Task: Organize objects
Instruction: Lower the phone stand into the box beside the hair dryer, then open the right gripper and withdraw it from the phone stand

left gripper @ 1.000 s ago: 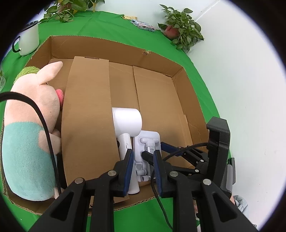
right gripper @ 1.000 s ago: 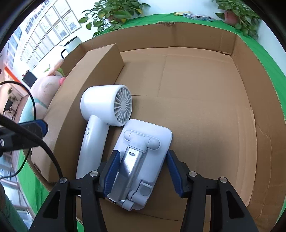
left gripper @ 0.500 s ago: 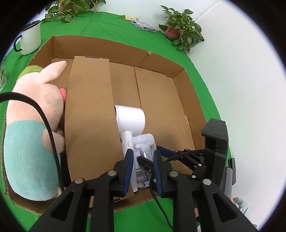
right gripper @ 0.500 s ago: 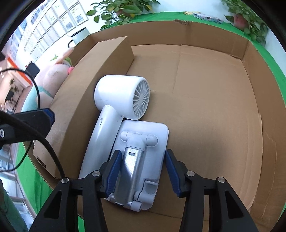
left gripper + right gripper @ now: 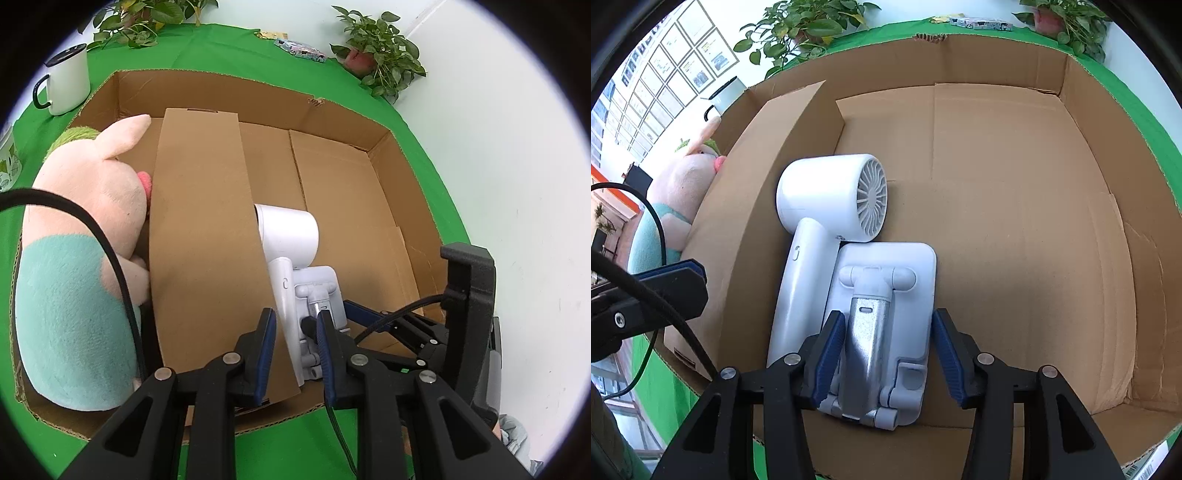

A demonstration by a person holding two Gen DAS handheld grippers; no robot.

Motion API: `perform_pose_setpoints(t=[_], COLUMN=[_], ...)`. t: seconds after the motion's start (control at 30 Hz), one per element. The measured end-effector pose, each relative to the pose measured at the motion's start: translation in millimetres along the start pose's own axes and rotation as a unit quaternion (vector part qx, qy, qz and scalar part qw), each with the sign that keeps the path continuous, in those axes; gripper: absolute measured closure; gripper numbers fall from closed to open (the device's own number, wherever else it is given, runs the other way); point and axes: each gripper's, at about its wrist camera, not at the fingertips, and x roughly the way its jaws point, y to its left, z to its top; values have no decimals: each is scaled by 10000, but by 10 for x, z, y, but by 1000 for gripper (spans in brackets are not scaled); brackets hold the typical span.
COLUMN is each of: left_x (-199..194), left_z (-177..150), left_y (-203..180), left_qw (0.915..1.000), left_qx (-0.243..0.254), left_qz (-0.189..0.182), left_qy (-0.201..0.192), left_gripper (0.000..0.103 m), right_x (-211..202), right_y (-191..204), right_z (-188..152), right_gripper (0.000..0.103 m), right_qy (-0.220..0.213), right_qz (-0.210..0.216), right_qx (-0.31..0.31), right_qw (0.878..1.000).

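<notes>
Green cloth table (image 5: 229,44), white wall, potted plants. Cardboard box (image 5: 1108,258) holds white hair dryer (image 5: 827,199) beside the divider, folding stand (image 5: 886,325) against it. My right gripper (image 5: 888,354) points steeply down, jaws opening astride the stand. My left gripper (image 5: 293,341) closed, empty.

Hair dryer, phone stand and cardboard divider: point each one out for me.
hair dryer (image 5: 820,195): right wrist view, on the round barrel.
phone stand (image 5: 916,266): right wrist view, on the flat white plate.
cardboard divider (image 5: 203,221): left wrist view, on its broad face.
</notes>
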Motion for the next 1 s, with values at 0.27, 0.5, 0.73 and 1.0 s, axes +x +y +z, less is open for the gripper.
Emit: perform_pose_setpoints(t=[0.27,0.5,0.73,1.0], left_x=[-46,-136,-228,-274], left_z=[-15,-33,-28,-26], left_y=[76,150,202,242], left_qw=[10000,9999,9997,9996], left_qx=[-42,-58,-93,-129], left_qz=[-10,-51,-67,-59], left_qy=[-43,-107,-199,-256], left_gripper=[83,83,83,83], right_x=[-61,-217,-288,-306], right_y=[230,232,507,728], right_z=[-115,-125,-147,-207], right_gripper=[38,36,37,48], right_qy=[109,-113,-252,-285], right_qz=[-469,-496,-222,-49], right_qx=[-194,-143,-639,-834], right_qw=[9987,9986,9974,9961])
